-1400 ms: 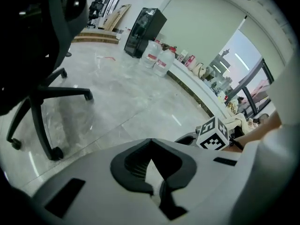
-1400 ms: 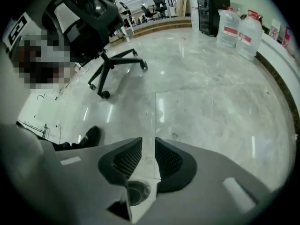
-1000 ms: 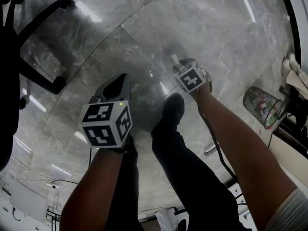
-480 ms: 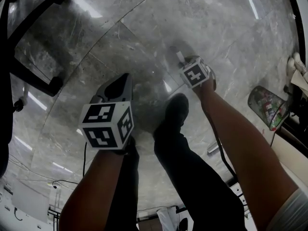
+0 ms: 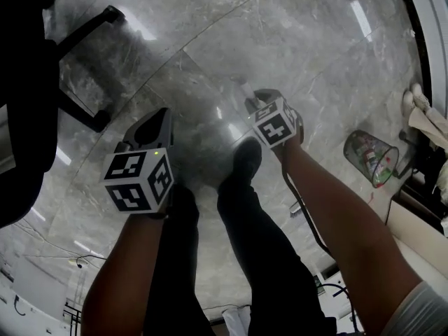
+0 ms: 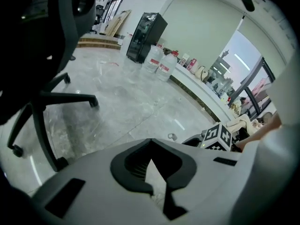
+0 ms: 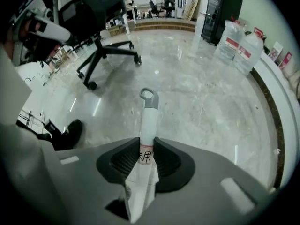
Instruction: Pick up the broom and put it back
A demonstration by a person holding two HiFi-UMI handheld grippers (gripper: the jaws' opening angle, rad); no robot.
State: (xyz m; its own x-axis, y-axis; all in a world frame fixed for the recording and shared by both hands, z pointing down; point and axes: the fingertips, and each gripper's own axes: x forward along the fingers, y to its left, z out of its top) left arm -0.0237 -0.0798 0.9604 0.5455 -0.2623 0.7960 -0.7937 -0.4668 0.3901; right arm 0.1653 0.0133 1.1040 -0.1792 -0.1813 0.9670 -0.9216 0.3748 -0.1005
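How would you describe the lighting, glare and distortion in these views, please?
Head view: the glossy grey marble floor carries bright streaks of glare, and its tile seams bow from the wide lens. Left gripper view: the black office chair is a dark silhouette, while the window is washed out. Right gripper view: the corners are vignetted; the white broom handle is sharp.

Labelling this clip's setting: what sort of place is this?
Likely an office or workplace lobby: polished marble floor, a wheeled office chair, and large water jugs beside a black fridge.
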